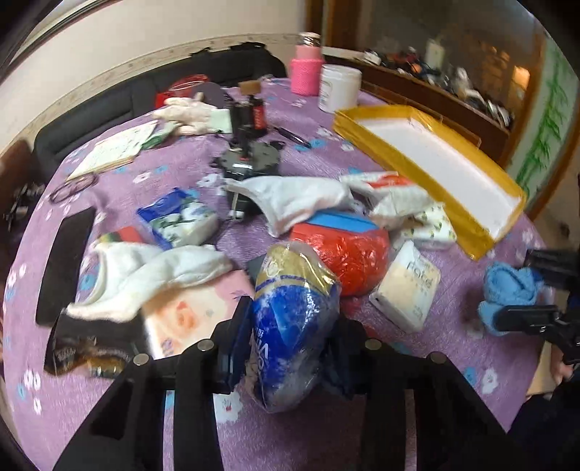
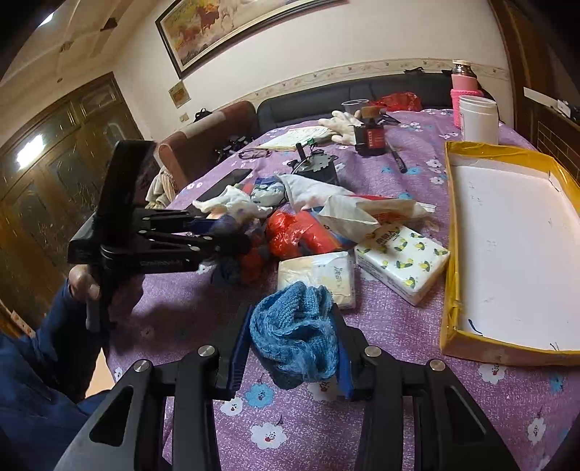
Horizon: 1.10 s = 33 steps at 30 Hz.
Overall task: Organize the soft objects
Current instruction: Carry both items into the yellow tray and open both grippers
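Blue-and-gold plastic packet: pinched between the fingers of the left gripper, jaws narrowed onto its sides, the film bulging above and below them. It sits low in the left wrist view, in front of the clutter at table centre.

Blue knitted cloth: bunched and clamped in the right gripper, jaws drawn in on both flanks, the lower edge hanging free over the purple flowered tablecloth. In the left wrist view the same cloth shows at the far right, gripped between dark fingers.

Just beyond the packet: red plastic bundle with a blue slab on top, white socks to its left over a pink tissue pack, a cream tissue pack to its right.

Yellow-rimmed white tray: on the cloth at right, beside a lemon-print tissue pack. The right wrist view shows its floor bare; the left wrist view shows it only obliquely, blurred.

Right wrist view alone gives the left gripper from outside, a hand on its handle, a dark blue sleeve below, and a framed painting on the wall. What that gripper holds is blurred there.

Left wrist view alone gives the brown packet at the near left edge. A black phone lies beyond it.

Far edge: pink-sleeved bottle, white jar.
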Available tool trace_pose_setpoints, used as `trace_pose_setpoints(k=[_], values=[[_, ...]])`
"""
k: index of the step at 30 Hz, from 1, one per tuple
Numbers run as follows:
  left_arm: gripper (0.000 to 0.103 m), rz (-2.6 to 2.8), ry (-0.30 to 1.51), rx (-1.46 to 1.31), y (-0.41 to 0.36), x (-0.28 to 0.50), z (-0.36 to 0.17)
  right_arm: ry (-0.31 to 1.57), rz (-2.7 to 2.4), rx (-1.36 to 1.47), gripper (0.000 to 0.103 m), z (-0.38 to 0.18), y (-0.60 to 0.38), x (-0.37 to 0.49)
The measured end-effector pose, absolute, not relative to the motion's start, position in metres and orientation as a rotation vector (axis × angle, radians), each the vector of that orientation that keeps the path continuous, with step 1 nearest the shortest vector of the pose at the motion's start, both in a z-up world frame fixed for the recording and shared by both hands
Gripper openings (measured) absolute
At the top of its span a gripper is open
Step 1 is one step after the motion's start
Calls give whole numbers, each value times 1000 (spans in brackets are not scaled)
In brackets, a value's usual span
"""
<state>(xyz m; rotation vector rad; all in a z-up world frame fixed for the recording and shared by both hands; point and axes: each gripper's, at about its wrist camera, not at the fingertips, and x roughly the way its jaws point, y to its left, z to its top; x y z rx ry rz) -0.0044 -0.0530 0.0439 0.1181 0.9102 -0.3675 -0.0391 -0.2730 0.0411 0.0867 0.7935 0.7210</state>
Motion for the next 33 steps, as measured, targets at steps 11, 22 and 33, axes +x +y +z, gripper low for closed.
trace_pose_setpoints(k=[11,22,33], values=[[39,-425,837,24,-65,-21,81,747,678,132,43,56,-284,-35],[39,-501,848,6,-120,1,108,674,557,233,43,95,-326,5],[39,-537,855,30,-197,61,131,627,410,393,43,126,-387,90]])
